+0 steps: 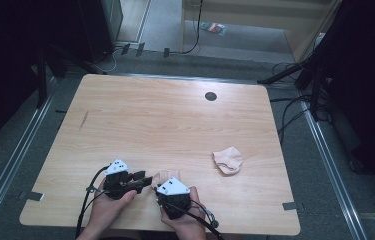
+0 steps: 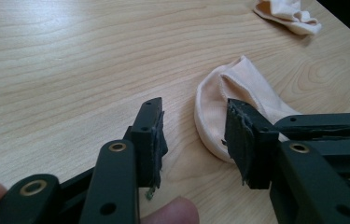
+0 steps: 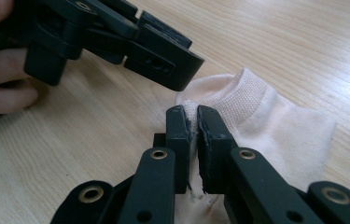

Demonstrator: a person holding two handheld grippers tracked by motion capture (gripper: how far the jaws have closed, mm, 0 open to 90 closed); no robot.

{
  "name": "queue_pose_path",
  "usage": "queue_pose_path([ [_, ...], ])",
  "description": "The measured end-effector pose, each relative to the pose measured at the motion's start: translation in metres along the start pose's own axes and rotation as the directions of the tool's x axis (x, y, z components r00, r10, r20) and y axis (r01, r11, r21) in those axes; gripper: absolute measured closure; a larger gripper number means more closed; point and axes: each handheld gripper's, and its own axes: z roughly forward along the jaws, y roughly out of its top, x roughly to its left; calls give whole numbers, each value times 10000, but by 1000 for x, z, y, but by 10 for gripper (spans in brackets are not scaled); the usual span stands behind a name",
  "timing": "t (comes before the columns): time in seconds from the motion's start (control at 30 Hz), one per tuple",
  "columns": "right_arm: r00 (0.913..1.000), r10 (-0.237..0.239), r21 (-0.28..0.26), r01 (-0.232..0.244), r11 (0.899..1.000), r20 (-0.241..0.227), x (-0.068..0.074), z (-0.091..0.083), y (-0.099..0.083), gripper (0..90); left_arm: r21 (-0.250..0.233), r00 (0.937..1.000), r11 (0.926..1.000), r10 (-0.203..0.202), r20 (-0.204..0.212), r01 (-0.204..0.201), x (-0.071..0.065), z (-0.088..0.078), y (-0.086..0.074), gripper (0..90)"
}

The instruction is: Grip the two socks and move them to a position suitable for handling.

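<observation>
wooden table [image 1: 165,120], sock [image 3: 266,121] near front edge

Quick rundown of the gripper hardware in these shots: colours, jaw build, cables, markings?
Both the left gripper and the right gripper are black, hand-held, each topped by a pale three-cornered plate with dark dots. Jaws are flat black linkage bars with brass-coloured pivot rings and worn, fraying dark pads. Black cables trail back. No sleeves in frame.

Right gripper [image 3: 193,119] clamped tight; left gripper [image 2: 196,135] stands apart (jaws half spread), both hands low
</observation>
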Motion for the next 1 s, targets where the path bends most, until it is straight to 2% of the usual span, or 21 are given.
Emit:
queue_pose_path([
  [0.03, 10000, 64, -34, -65, 10000, -34, 0, -1, 0, 848, 52, 10000, 10000, -55, 59, 55, -1, 1, 1, 601],
  [0.2, 9997, 195, -205, -198, 9996, -143, -3, -4, -1, 848, 246, 9992, 9995, 205, 347, -214, -6, 8, 4, 682],
  [0.23, 9995, 268, -187, -271, 9995, -173, -3, -5, -1, 848, 315, 9992, 9989, 346, 181, -351, -8, 9, 5, 703],
  [0.33, 9993, 258, -338, -267, 9991, -271, -5, -7, -2, 848, 505, 9980, 9967, 635, 51, -636, -10, 12, 4, 826],
  [0.37, 9992, 277, -393, -288, 9988, -289, -5, -8, -2, 848, 572, 9976, 9960, 687, 0, -686, -11, 12, 4, 895],
  [0.47, 9984, 499, -610, -514, 9968, -256, -9, -12, -1, 848, 714, 9960, 9934, 894, 33, -894, -11, 12, 4, 900],
  [0.63, 9971, 765, -994, -766, 9921, -44, -17, -23, 1, 848, 600, 9945, 9927, 1049, -47, -1044, -10, 5, 4, 900],
  [0.77, 9942, 1062, -1225, -1033, 9871, 175, -26, -33, 0, 847, 444, 9957, 9949, 910, -146, -903, -5, -2, 5, 900],
  [0.8, 9906, 1333, -1364, -1278, 9824, 317, -31, -38, -1, 848, 410, 9960, 9953, 882, -152, -875, -5, -3, 5, 900],
  [0.83, 9906, 1333, -1364, -1278, 9824, 317, -31, -38, -1, 848, 398, 9960, 9954, 882, -169, -874, -4, -5, 5, 900],
  [0.87, 9861, 1594, -1465, -1510, 9776, 473, -35, -42, -2, 848, 388, 9961, 9956, 855, -201, -847, -3, -7, 5, 900],
  [0.9, 9861, 1594, -1465, -1510, 9776, 473, -35, -42, -2, 848, 372, 9960, 9957, 858, -260, -848, -2, -9, 4, 900],
  [1.0, 9783, 1975, -1544, -1860, 9703, 629, -42, -47, -5, 847, 339, 9966, 9965, 774, -297, -764, 1, -15, 3, 900],
])
